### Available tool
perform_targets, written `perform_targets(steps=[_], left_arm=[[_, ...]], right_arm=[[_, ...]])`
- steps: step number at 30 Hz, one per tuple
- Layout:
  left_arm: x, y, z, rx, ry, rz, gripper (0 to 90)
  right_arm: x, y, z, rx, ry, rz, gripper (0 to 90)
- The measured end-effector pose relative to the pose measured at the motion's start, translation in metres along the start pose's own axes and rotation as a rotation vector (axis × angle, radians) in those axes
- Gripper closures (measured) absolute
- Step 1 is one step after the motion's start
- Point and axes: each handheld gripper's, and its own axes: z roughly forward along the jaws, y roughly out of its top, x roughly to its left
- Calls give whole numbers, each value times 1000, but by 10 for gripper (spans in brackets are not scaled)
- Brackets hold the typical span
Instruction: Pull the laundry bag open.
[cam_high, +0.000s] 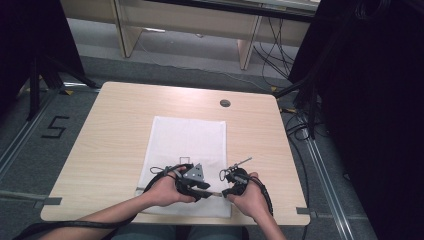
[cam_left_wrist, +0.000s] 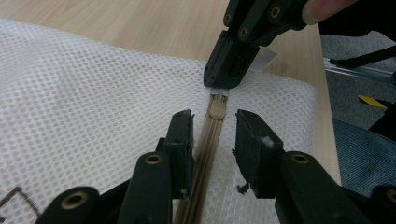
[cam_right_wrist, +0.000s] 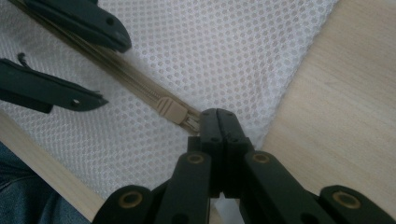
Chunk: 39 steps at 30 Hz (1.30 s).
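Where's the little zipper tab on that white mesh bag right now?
The beige zipper tab sits at the zipper's end near the mesh bag's corner, just ahead of the left tongs and right at the tips of the right tongs.

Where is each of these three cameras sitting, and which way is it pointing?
High view: above the person's side, looking forward and down on the table; both forearms and hands show.
Left gripper view: rides the left gripper, looking along its open jaws astride the zipper.
Right gripper view: rides the right gripper, shut at the zipper's end.
Shared: both gripper views show the beige slider and white mesh bag.
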Motion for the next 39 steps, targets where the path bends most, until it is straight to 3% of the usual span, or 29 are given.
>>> perform_targets(steps=[15,17,18,20,21,25,29,32,39], left_arm=[[4,6,18,12,-29,-3,714],[3,6,19,15,-29,-14,715],[4,6,19,18,-30,8,715],[4,6,20,21,-30,-15,715],[6,7,21,23,-32,5,715],[4,8,23,29,-29,-8,714],[4,8,28,40,-31,6,713],[3,7,30,31,-33,-12,714],[5,8,32,33,-38,-6,718]], right_arm=[[-1,0,0,-2,2,9,900],[-1,0,0,-4,3,6,900],[-1,0,0,-1,2,8,900],[-1,0,0,-3,4,-2,900],[-1,0,0,-3,3,-2,900],[-1,0,0,1,3,2,900],[-1,0,1,-4,4,11,900],[-1,0,0,-1,5,9,900],[-1,0,0,-1,5,10,900]])
